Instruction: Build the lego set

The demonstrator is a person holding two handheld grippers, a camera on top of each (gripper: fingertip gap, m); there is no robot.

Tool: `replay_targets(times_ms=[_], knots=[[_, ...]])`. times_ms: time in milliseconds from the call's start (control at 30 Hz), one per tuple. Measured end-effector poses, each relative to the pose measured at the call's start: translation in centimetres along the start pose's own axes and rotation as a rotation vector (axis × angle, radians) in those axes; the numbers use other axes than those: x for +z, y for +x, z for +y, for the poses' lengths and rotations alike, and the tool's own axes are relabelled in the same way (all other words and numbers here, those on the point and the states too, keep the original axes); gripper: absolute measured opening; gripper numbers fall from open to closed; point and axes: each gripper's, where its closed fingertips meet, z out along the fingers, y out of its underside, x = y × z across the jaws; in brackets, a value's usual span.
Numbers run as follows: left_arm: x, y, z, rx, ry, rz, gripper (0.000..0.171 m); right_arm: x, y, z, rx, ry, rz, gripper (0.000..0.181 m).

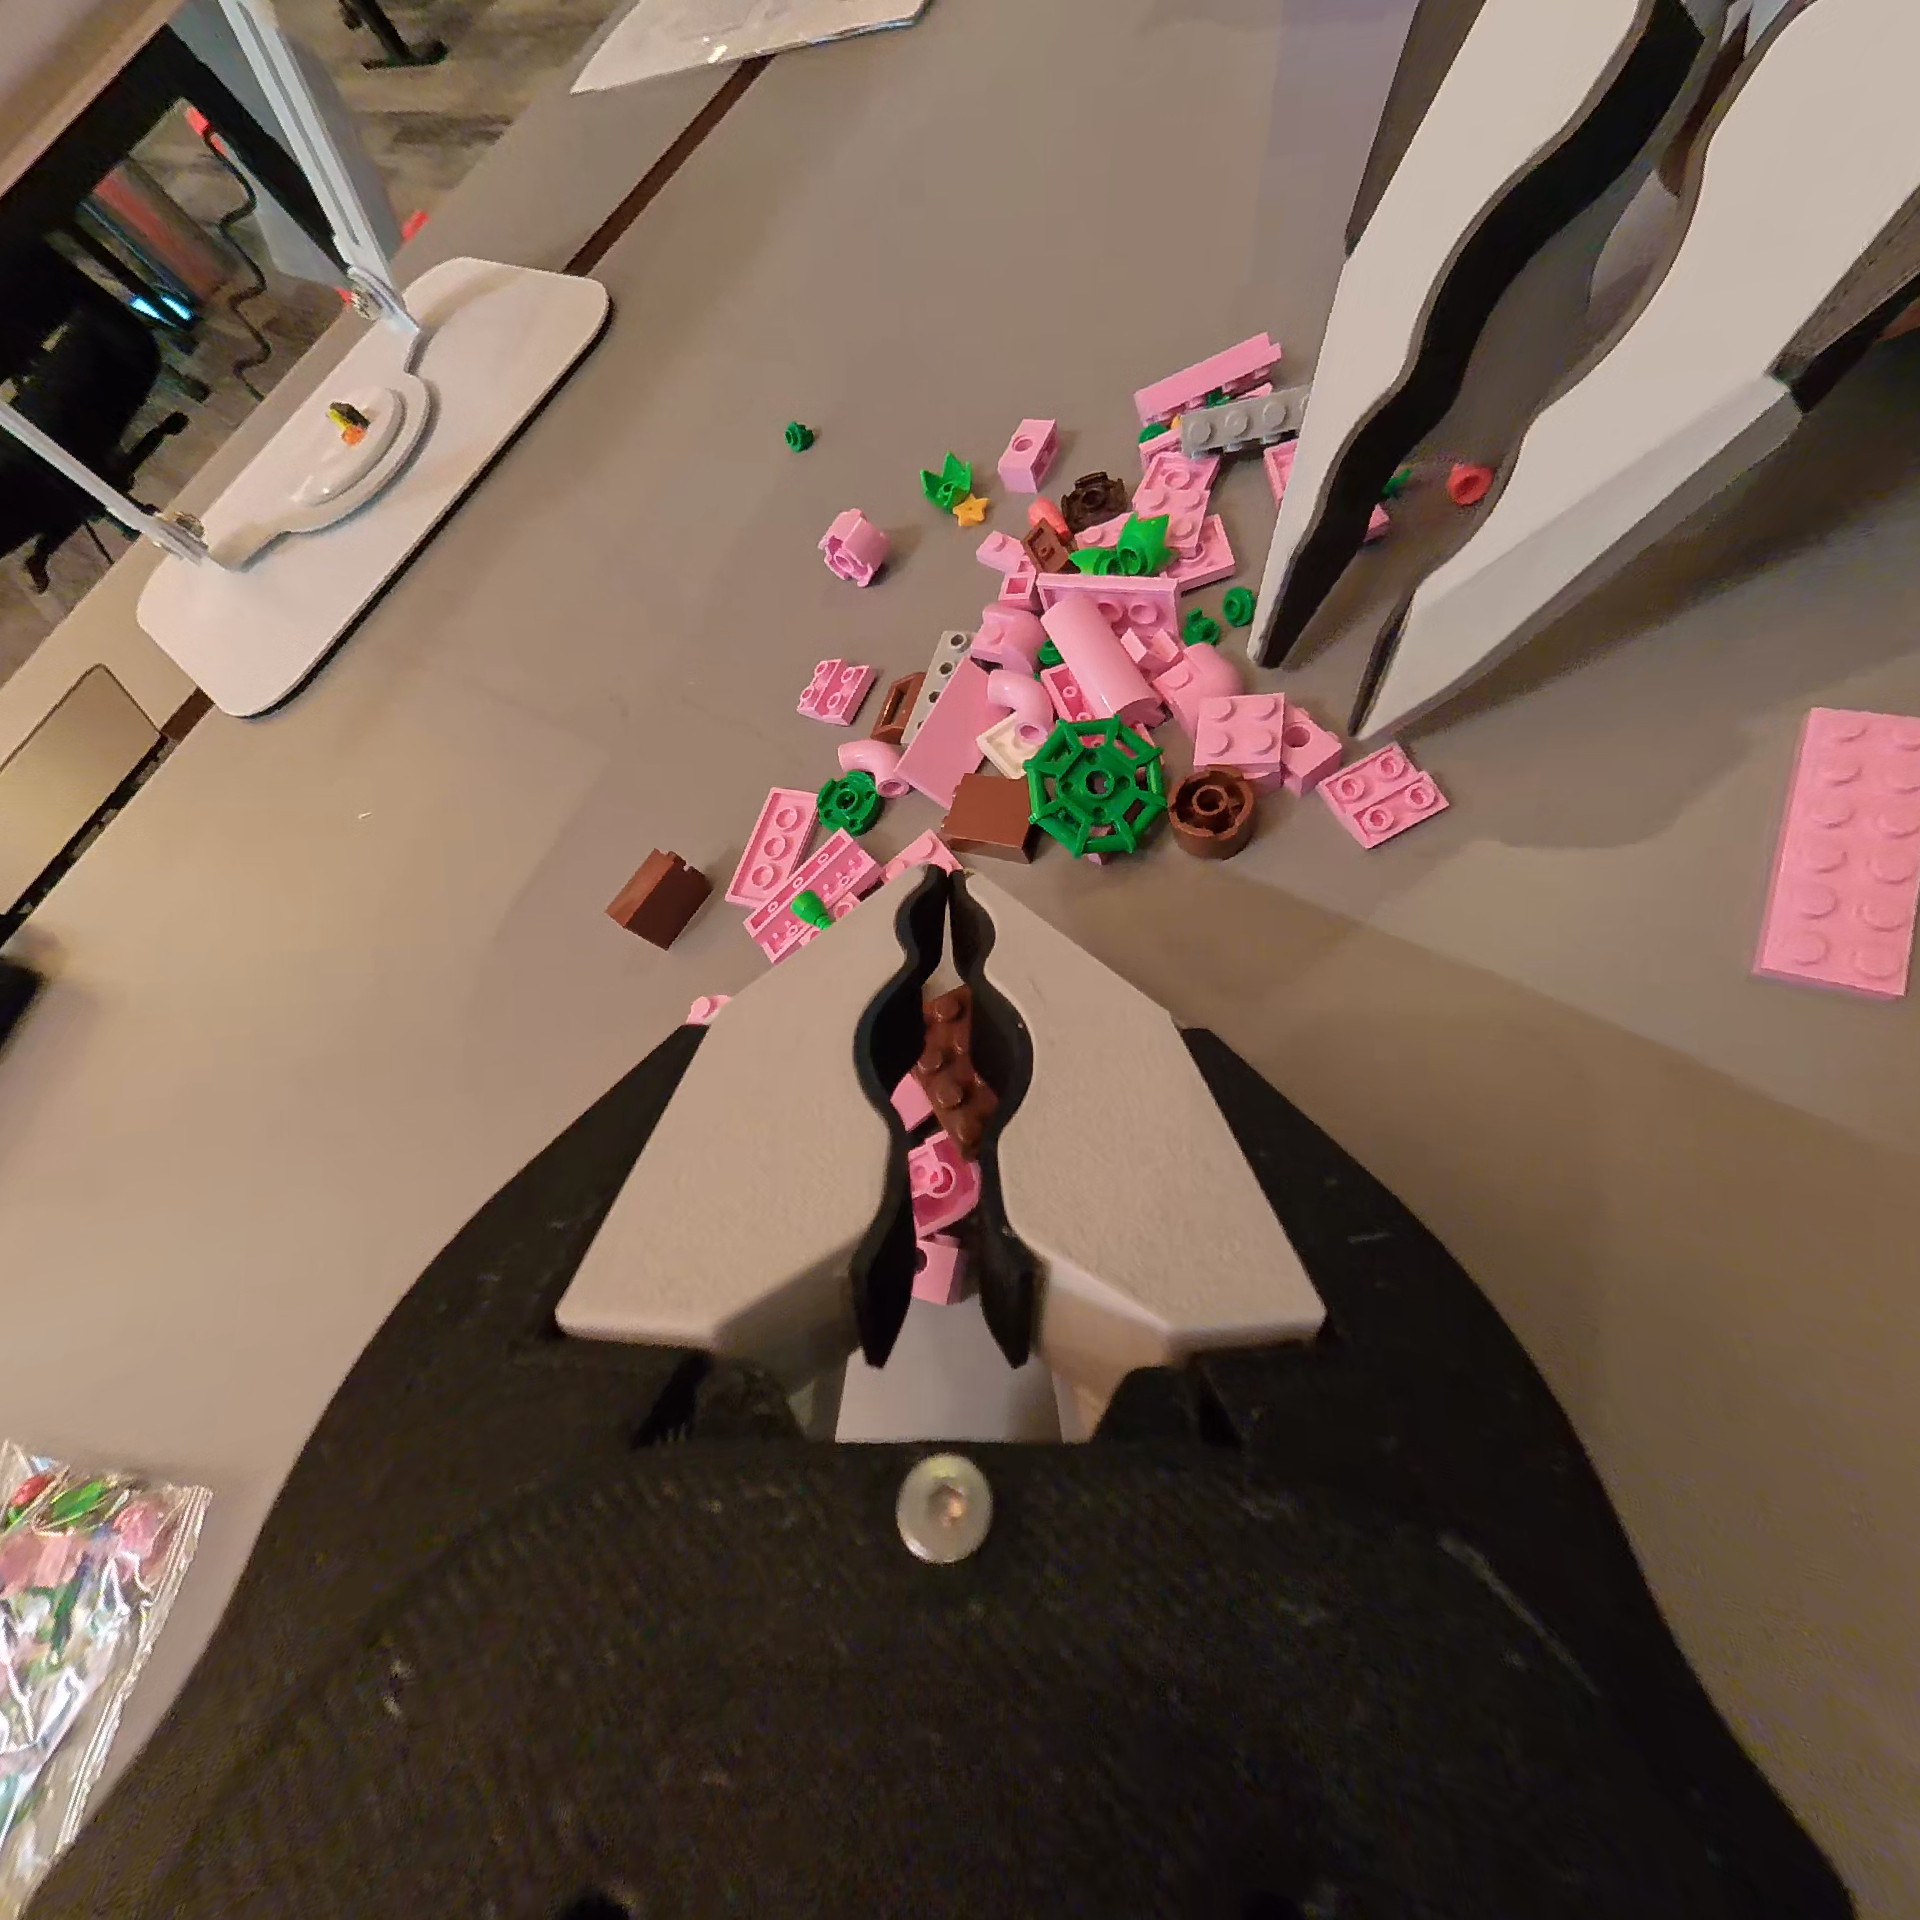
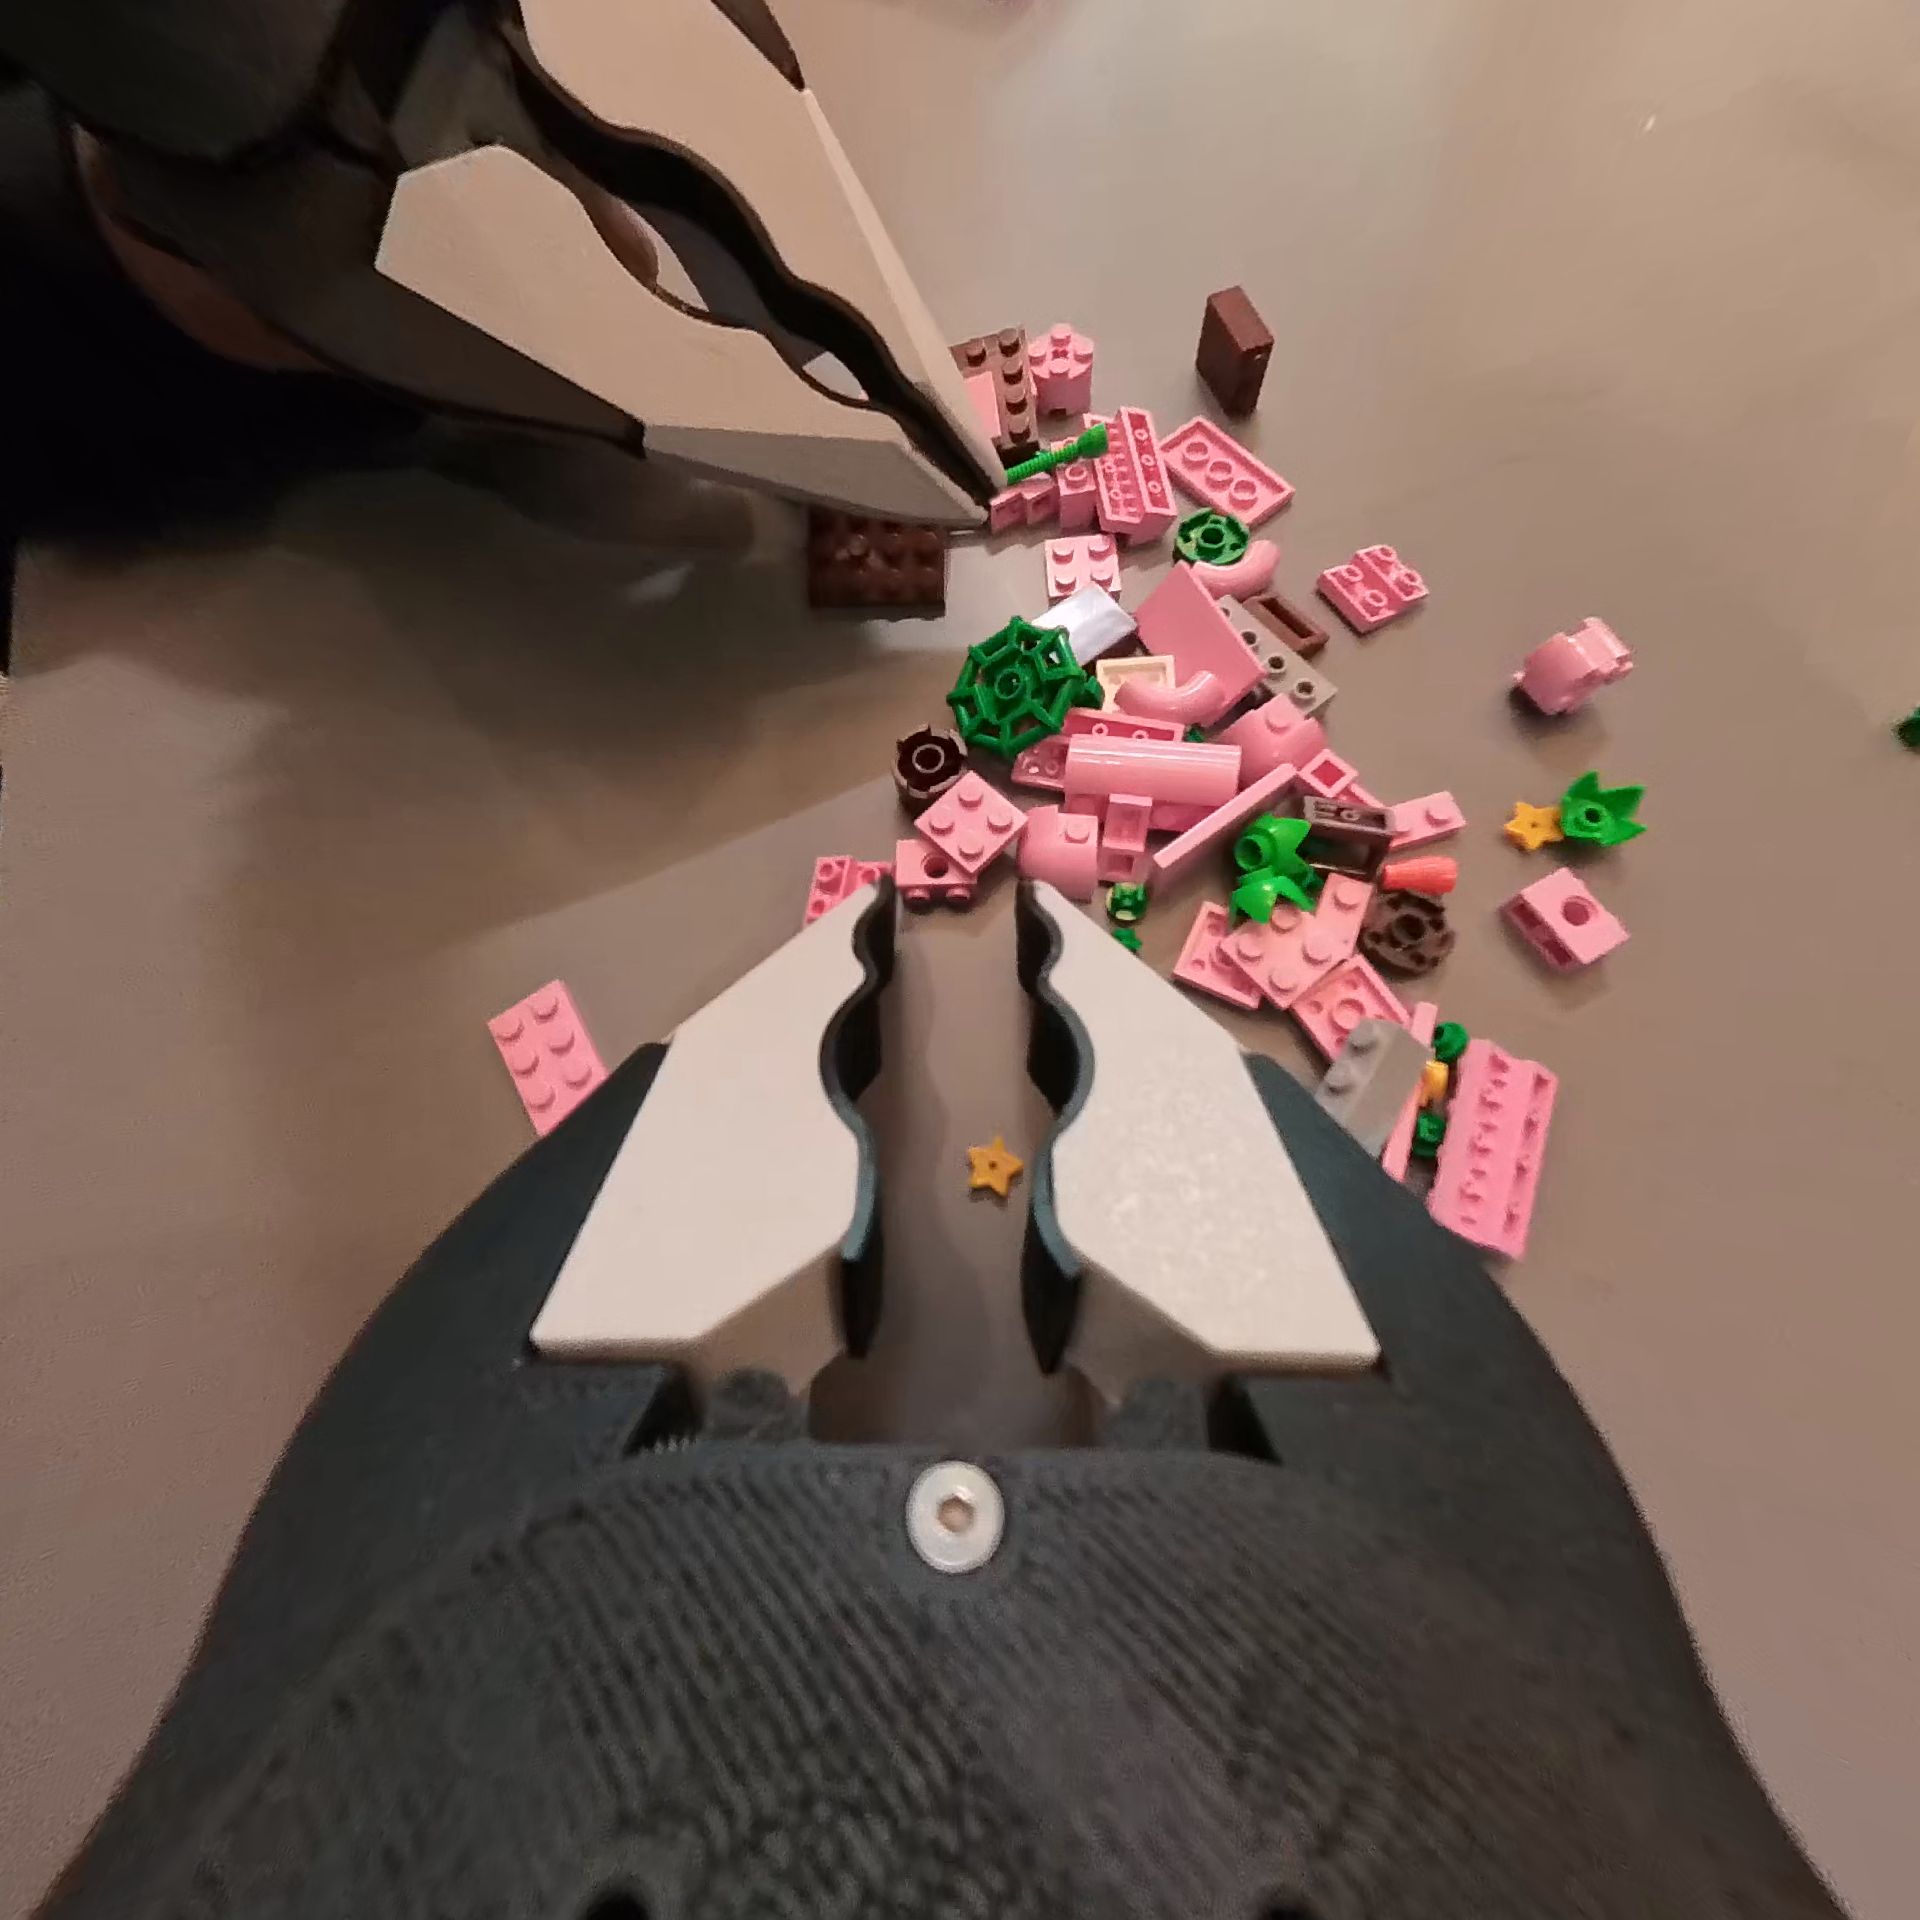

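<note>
**No readable writing in either view**

No text, label, brand, number or sign can be read in the left or right wrist view. The sealed plastic bag [image 1: 73, 1621] of pieces at the counter's near left corner shows only coloured shapes through its film; any print on it is too blurred to make out. The pale sheet [image 1: 758, 31] at the counter's far edge carries no legible marks. The loose bricks [image 2: 1195, 769] show bare studs; any lettering on them is too small to tell.
</note>
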Motion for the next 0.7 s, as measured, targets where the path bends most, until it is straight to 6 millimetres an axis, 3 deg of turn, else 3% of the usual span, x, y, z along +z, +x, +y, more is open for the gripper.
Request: replay_targets(times_ms=[200, 333, 500, 700], knots=[[0.0, 0.0, 0.0, 0.002, -0.001, -0.002, 0.0, 0.7, -0.1, 0.0, 0.042, -0.025, -0.022, 0.021], [0.0, 0.0, 0.0, 0.001, 0.004, -0.002, 0.0, 0.3, -0.3, -0.4, 0.037, 0.008, -0.027, 0.0], [-0.1, 0.1, -0.1, 0.008, 0.006, 0.0, 0.0, -0.6, -0.4, -1.3, 0.052, 0.085, -0.053, 0.002], [0.0, 0.2, -0.1, 0.027, 0.006, -0.004, 0.0, 0.4, -0.4, -0.1, 0.053, -0.012, -0.036, 0.02]])
